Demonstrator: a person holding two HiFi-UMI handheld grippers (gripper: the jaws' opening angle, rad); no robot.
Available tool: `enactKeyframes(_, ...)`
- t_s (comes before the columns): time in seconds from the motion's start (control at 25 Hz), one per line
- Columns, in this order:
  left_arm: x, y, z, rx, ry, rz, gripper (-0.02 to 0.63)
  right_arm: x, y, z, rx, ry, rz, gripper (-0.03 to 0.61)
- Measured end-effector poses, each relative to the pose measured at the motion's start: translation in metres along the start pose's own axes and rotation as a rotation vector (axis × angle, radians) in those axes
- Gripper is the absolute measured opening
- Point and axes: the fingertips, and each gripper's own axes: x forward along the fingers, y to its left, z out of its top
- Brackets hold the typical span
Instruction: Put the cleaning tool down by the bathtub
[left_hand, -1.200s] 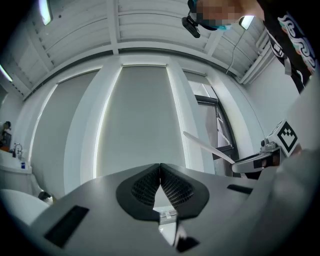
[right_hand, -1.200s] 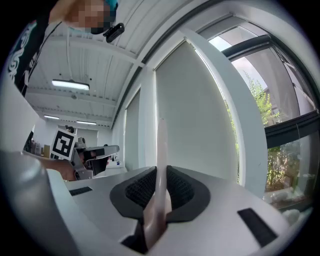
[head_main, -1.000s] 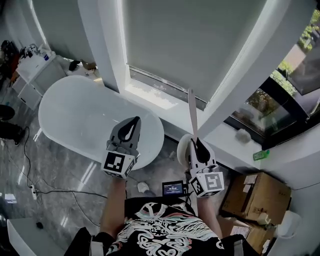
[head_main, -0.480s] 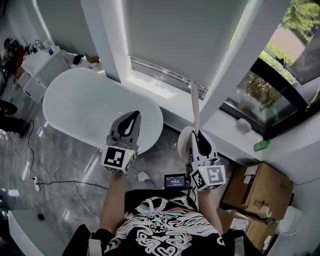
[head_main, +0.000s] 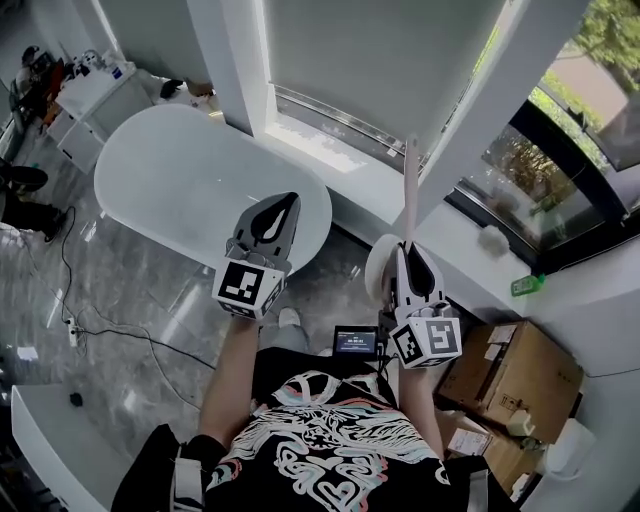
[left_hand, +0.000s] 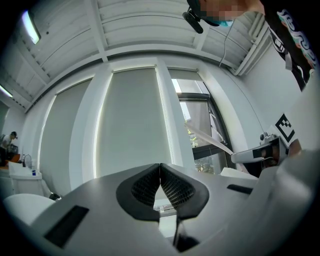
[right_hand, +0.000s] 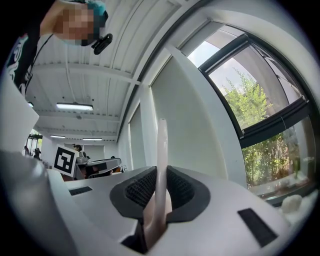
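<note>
The white oval bathtub (head_main: 190, 175) stands on the grey marble floor below the window. My right gripper (head_main: 409, 252) is shut on the cleaning tool, gripping its pale handle (head_main: 411, 185), which points up and away; the round white head (head_main: 377, 273) hangs beside the gripper body, right of the tub's near end. In the right gripper view the handle (right_hand: 161, 150) rises straight between the closed pads. My left gripper (head_main: 288, 204) hovers over the tub's near end, shut, with nothing in it. The left gripper view shows its pads (left_hand: 172, 187) meeting, with the tool handle (left_hand: 207, 138) off to the right.
Cardboard boxes (head_main: 512, 385) are stacked at lower right. A small screen device (head_main: 355, 341) hangs at the person's chest. A cable (head_main: 95, 335) trails over the floor on the left. A white cabinet (head_main: 95, 100) stands beyond the tub. A low window ledge (head_main: 330, 150) runs behind it.
Both grippers and the tool sit slightly right and lower relative to the tub as the view shifts. Both grippers stay shut and the tool's handle still points up.
</note>
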Motion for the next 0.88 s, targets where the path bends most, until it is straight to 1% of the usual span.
enactKeyframes(0.24,0.016,-0.006,-0.001,-0.008,-0.008,-0.014,0.017,0.005,-0.015,0.001,-0.003,0.000,-0.005,0.078)
enactKeyframes(0.44,0.043,-0.003,-0.007,-0.015,-0.013,-0.038,0.017,0.021,-0.032,-0.003,-0.002,0.009,-0.019,0.078)
enactKeyframes(0.68,0.101,0.017,-0.023,-0.023,-0.019,-0.069,0.017,0.060,-0.064,-0.009,-0.006,0.013,-0.043,0.078)
enactKeyframes(0.88,0.158,0.048,-0.033,-0.028,-0.008,-0.088,0.017,0.113,-0.084,-0.014,0.030,0.019,-0.058,0.078)
